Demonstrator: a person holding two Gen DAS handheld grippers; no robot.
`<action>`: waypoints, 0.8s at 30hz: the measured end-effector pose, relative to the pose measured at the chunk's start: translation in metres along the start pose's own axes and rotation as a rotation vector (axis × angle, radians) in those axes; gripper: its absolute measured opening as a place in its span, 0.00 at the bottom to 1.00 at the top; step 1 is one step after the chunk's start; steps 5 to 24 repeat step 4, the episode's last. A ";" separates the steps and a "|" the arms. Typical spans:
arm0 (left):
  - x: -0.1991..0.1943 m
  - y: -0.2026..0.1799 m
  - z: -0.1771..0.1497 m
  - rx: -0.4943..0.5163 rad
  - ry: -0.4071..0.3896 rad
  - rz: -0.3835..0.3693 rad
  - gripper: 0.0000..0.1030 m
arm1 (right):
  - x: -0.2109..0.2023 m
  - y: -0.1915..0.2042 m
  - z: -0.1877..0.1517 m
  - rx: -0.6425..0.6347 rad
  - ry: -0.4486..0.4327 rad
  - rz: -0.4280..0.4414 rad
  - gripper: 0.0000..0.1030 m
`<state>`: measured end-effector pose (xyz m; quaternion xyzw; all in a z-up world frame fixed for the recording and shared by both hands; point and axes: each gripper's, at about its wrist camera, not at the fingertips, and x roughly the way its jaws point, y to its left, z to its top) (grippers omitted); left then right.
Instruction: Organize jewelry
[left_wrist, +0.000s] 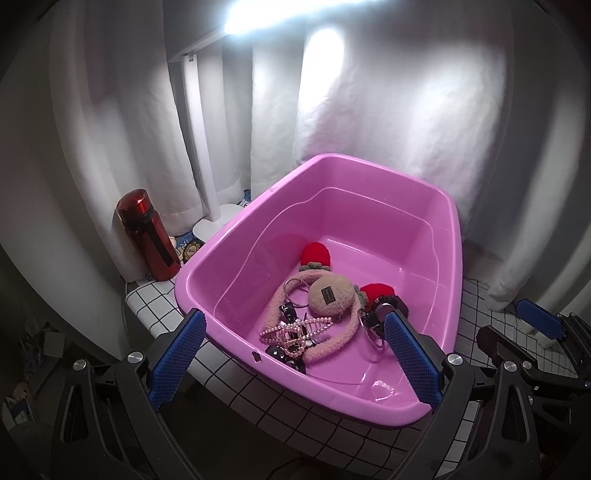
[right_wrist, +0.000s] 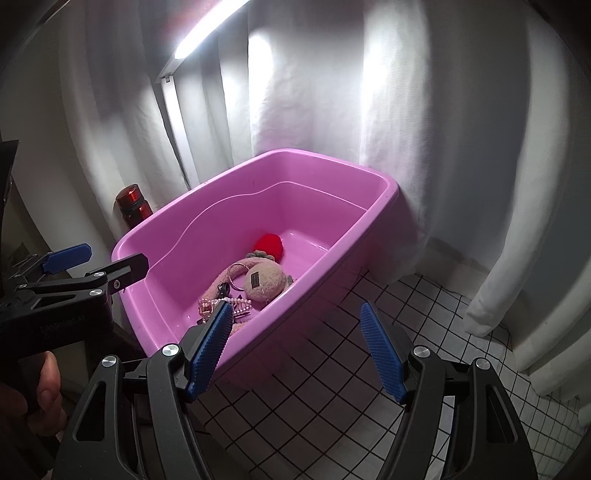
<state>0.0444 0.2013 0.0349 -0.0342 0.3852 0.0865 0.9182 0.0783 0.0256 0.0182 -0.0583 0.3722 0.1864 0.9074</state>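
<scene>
A pink plastic tub (left_wrist: 369, 177) (right_wrist: 207, 218) stands on a grid-patterned table. In it lie a fuzzy beige headband with a round pom (left_wrist: 328, 297) (right_wrist: 264, 282), red knitted strawberry pieces (left_wrist: 315, 253) (right_wrist: 269, 243), a pearl hair claw (left_wrist: 295, 330) (right_wrist: 242, 306), metal key rings (left_wrist: 295, 291) and black keys (left_wrist: 286, 314). My left gripper (left_wrist: 293, 350) is open and empty, its fingers straddling the tub's near left corner. My right gripper (right_wrist: 295, 349) is open and empty, just outside the tub's right wall. Each gripper shows at the edge of the other's view.
A red bottle (left_wrist: 147, 236) (right_wrist: 133, 205) stands left of the tub, beside a white lamp base (left_wrist: 218, 223). White curtains hang close behind and to the right. The checked tabletop (right_wrist: 369, 350) extends right of the tub; its edge drops off at the left.
</scene>
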 end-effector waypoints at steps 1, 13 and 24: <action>-0.001 0.000 0.000 0.001 0.000 0.001 0.93 | -0.001 0.000 -0.001 0.000 0.000 0.001 0.67; -0.002 -0.001 -0.001 0.006 -0.001 0.004 0.93 | -0.004 0.000 -0.003 -0.001 -0.001 0.003 0.67; -0.002 -0.001 -0.001 0.006 -0.001 0.004 0.93 | -0.004 0.000 -0.003 -0.001 -0.001 0.003 0.67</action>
